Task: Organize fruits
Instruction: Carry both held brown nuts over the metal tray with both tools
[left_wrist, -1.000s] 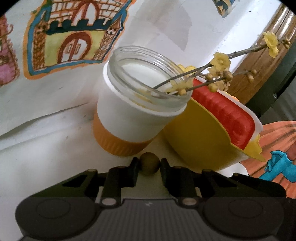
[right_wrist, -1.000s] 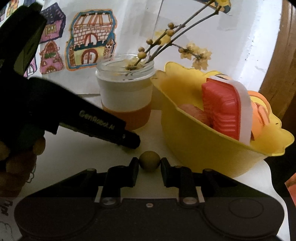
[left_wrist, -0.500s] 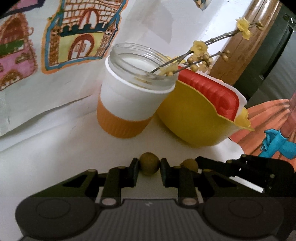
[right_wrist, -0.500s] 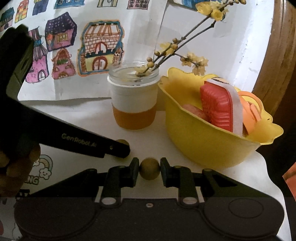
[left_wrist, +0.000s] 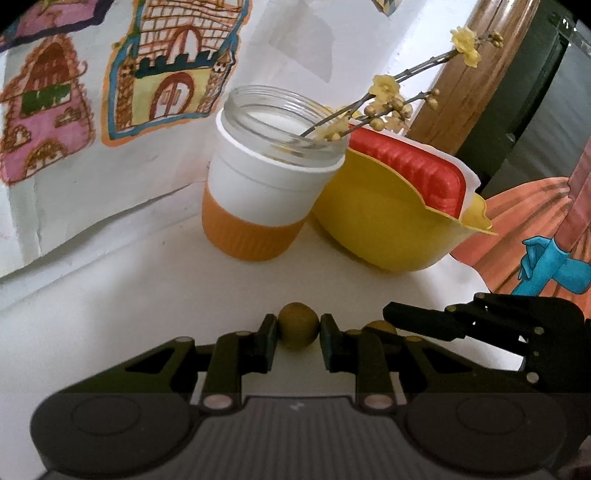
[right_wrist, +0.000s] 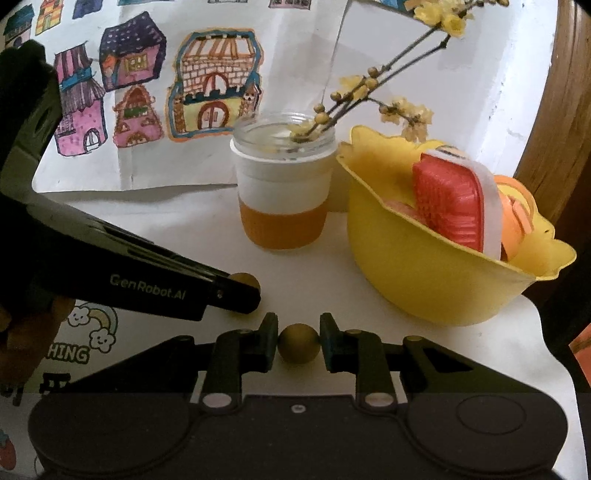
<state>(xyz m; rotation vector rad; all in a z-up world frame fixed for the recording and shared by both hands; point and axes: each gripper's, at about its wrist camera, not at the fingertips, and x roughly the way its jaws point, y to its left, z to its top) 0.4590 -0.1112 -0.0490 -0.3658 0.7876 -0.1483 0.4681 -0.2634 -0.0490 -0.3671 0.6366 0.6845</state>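
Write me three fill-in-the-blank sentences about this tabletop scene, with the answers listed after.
1. Each tool, left and right, grips one small round olive-coloured ____.
2. The flowering twigs stand in a glass ____.
3. The red toy slice sits in a bowl coloured ____.

Answers: ball; jar; yellow

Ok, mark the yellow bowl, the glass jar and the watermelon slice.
yellow bowl (right_wrist: 424, 273), right wrist view, outer wall.
glass jar (right_wrist: 283, 184), right wrist view, white band.
watermelon slice (right_wrist: 448, 201), right wrist view, red face.
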